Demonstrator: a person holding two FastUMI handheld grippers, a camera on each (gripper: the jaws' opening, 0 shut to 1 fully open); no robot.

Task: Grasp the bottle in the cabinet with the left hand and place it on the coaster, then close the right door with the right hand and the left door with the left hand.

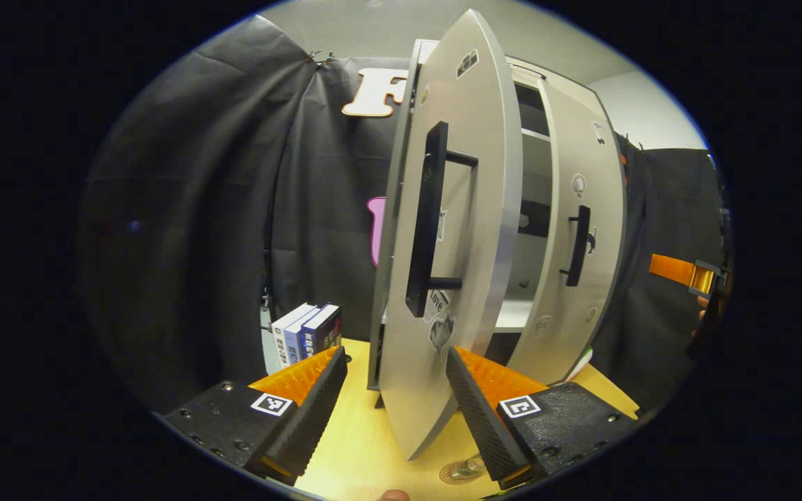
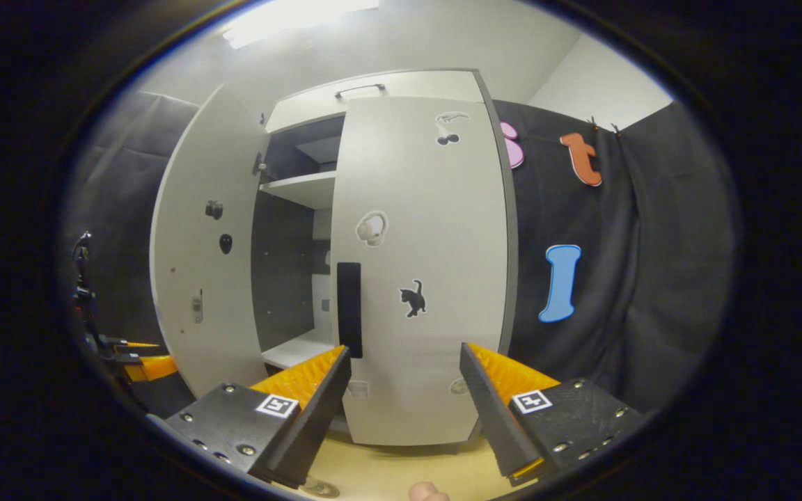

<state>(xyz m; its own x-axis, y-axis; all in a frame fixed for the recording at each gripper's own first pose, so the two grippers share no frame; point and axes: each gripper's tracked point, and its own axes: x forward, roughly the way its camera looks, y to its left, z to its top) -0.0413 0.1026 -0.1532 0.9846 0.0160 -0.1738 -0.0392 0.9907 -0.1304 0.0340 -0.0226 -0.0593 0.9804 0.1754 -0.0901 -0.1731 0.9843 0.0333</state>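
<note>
My left gripper (image 1: 395,351) is open, close in front of the grey cabinet's left door (image 1: 464,209). That door stands half open and I see it nearly edge-on, with its black bar handle (image 1: 425,223) above my fingers. The right door (image 2: 422,264) lies flat against the cabinet front, its black handle (image 2: 349,309) just above my open right gripper (image 2: 405,349). A round coaster (image 1: 453,476) lies on the table by my right finger, with the base of a clear bottle (image 1: 472,463) on it, mostly hidden. The other gripper (image 1: 686,273) shows at the far right.
Several books (image 1: 307,330) stand upright on the yellow wooden table (image 1: 366,445), left of the cabinet. White shelves (image 2: 300,188) show through the gap between the doors. Seen from inside, the open left door (image 2: 199,264) has the left gripper (image 2: 140,362) below it. Black cloth walls surround the booth.
</note>
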